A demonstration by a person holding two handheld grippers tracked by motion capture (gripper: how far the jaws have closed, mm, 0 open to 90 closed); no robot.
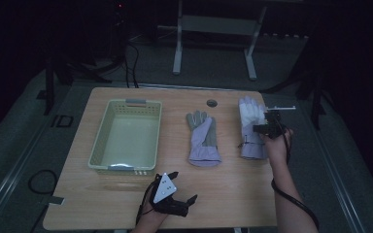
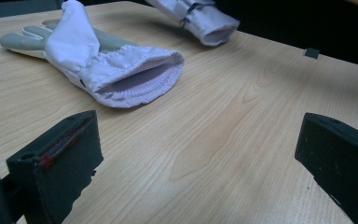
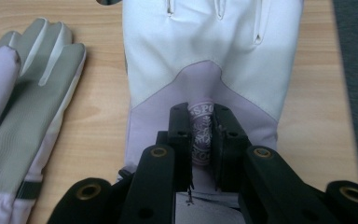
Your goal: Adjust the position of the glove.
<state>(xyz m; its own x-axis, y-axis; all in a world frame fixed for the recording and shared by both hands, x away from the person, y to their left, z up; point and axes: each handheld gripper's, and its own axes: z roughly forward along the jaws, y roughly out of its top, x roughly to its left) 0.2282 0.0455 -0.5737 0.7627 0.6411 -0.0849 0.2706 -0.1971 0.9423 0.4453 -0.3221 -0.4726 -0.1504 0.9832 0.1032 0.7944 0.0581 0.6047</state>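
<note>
Fabric sits pinched between the jaws of the right gripper (image 3: 201, 135): a narrow printed strap on the back of the white glove (image 3: 212, 51), squeezed into an upright fold. The lettering on that strap is only partly readable, cut off by the jaws. In the high view this gripper (image 1: 267, 127) rests over the wrist part of the white glove (image 1: 250, 114), which lies flat at the right of the counter (image 1: 223, 194) with its fingers pointing to the far edge; the hand and gripper hide the right side of its cuff.

Just to its left, apart from it, lies the grey-palmed glove (image 1: 203, 138), also flat, fingers to the far side. In the right gripper view its thumb side runs off the left edge.

The left gripper (image 1: 182, 187) hovers at the near edge of the counter, its jaws spread wide with only bare wood between them. From its own camera the open cuff of the grey-palmed glove (image 2: 121, 70) faces it, the inside dark and hard to make out.

A pale green slotted basket (image 1: 99, 145) stands at the left of the counter, well apart from both gloves. The room beyond the counter is too dark to read.
</note>
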